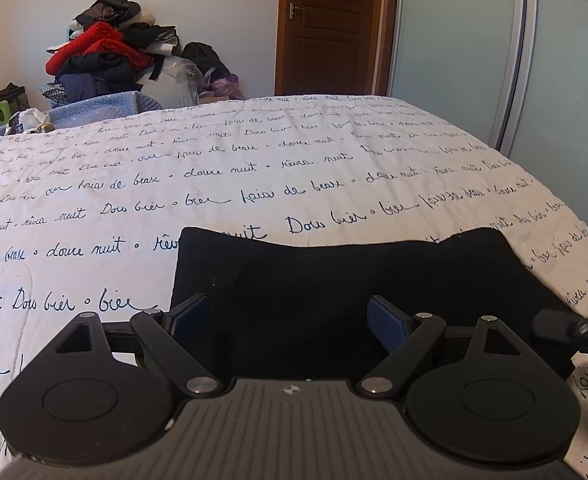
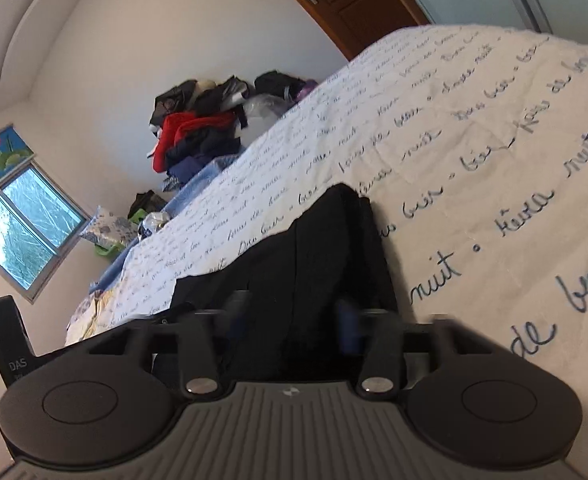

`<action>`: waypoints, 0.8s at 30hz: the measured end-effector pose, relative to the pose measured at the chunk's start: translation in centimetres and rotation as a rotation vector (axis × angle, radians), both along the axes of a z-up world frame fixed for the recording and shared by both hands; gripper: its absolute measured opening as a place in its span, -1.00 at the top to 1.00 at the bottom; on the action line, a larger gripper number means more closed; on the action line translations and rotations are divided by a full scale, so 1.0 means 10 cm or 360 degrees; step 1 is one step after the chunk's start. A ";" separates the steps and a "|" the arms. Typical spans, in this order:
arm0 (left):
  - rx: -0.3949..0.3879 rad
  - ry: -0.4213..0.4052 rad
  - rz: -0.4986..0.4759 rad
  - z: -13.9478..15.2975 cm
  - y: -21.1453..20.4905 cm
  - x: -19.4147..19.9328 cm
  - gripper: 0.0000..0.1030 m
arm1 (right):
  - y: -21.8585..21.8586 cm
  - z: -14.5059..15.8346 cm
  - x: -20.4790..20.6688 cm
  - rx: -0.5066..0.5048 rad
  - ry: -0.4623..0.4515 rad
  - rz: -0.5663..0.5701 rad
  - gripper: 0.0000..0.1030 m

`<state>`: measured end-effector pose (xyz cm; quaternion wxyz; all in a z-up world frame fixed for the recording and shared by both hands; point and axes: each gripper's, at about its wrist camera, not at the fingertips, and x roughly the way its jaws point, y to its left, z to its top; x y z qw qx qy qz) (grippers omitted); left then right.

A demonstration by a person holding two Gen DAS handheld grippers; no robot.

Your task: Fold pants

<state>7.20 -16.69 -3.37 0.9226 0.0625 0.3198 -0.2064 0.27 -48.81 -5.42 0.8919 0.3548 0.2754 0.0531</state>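
Pants: because the pants (image 1: 334,280) are lying as a squared black stack near the bed's (image 1: 254,168) near edge, I am judging the folding nearly done.
Left gripper (image 1: 290,322): I am holding it spread apart over the stack, gripping nothing.
Right gripper (image 2: 292,316): I am keeping it tilted, fingers apart astride the cloth, blurred.

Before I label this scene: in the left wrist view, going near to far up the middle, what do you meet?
Left tongs, open → black pants lying flat → white bedspread with script lettering → brown wooden door at the far wall.
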 end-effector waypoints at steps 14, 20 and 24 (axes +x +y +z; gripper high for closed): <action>-0.0008 0.0054 -0.0002 -0.05 0.06 0.03 -0.68 | 0.03 0.21 -0.11 -0.0316 -0.0002 -0.0101 0.70; 0.0014 0.0063 0.0001 -0.07 0.03 0.02 -0.68 | 0.32 0.45 0.34 -0.0590 -0.0064 0.0172 0.70; 0.0052 0.0075 -0.0009 -0.10 0.01 0.00 -0.69 | 0.38 0.22 0.71 -0.0644 0.0120 0.0228 0.70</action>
